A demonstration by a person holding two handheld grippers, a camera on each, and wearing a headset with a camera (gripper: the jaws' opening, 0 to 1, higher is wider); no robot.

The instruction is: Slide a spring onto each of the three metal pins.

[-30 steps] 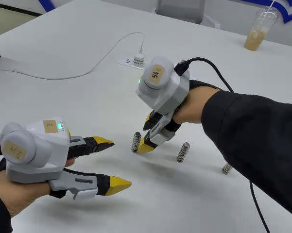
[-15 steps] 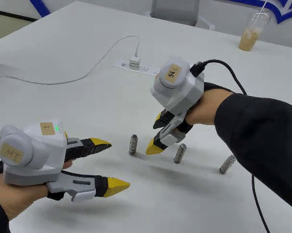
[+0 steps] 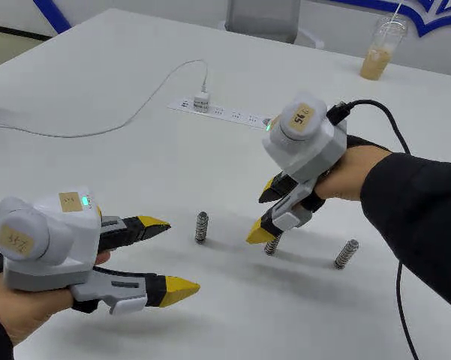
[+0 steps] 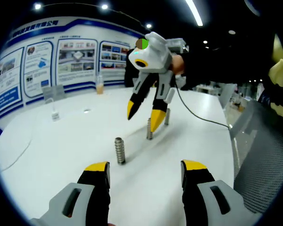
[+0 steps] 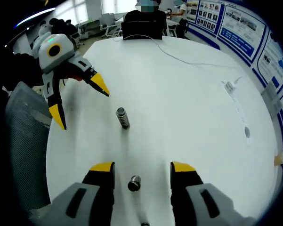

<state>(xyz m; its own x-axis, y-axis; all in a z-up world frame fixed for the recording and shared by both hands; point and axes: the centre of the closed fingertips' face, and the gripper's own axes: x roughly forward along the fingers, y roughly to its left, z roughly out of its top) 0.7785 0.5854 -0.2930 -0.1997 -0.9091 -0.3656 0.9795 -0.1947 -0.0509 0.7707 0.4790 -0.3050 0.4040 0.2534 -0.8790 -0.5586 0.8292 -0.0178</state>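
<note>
The right gripper (image 3: 264,216) has crossed from the leftmost spring (image 3: 201,226) to the middle spring (image 3: 272,244). Its jaws are standing spread around that spring's top, gripping nothing. The left gripper (image 3: 169,255) is hovering, spread and empty, by the worktop's (image 3: 97,90) near edge. A third spring (image 3: 346,253) is standing farther right, and a power strip (image 3: 225,114) and a cup (image 3: 377,52) are sitting toward the far edge.
</note>
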